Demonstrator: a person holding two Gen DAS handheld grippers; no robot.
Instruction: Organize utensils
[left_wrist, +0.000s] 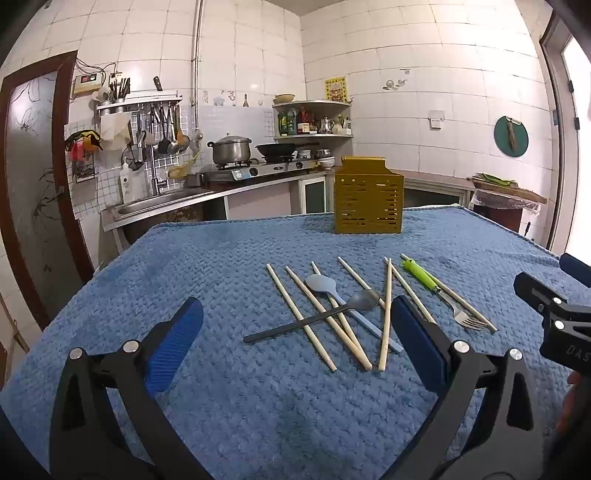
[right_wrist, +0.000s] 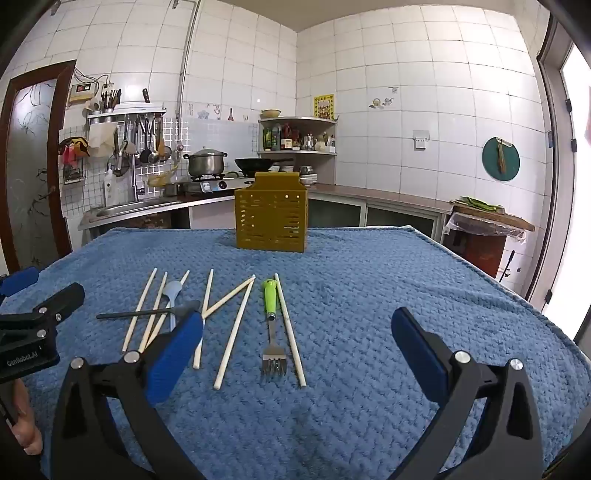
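Note:
Several wooden chopsticks (left_wrist: 301, 316) (right_wrist: 234, 330) lie scattered on the blue towel-covered table (left_wrist: 221, 266) (right_wrist: 369, 280). Among them are a pale blue spoon (left_wrist: 322, 285) (right_wrist: 173, 291), a dark grey spoon (left_wrist: 364, 299) with a long dark handle (right_wrist: 136, 314), and a green-handled fork (left_wrist: 424, 279) (right_wrist: 271, 321). A mustard slotted utensil holder (left_wrist: 367, 197) (right_wrist: 271, 214) stands upright at the far side. My left gripper (left_wrist: 297, 343) is open over the near ends of the chopsticks and holds nothing. My right gripper (right_wrist: 297, 350) is open just short of the fork's tines, empty.
The right gripper's body (left_wrist: 554, 317) shows at the left view's right edge; the left gripper's body (right_wrist: 33, 332) shows at the right view's left edge, held by a hand (right_wrist: 26, 424). Behind the table are a sink (left_wrist: 159, 201), a stove with a pot (left_wrist: 231, 149) and shelves.

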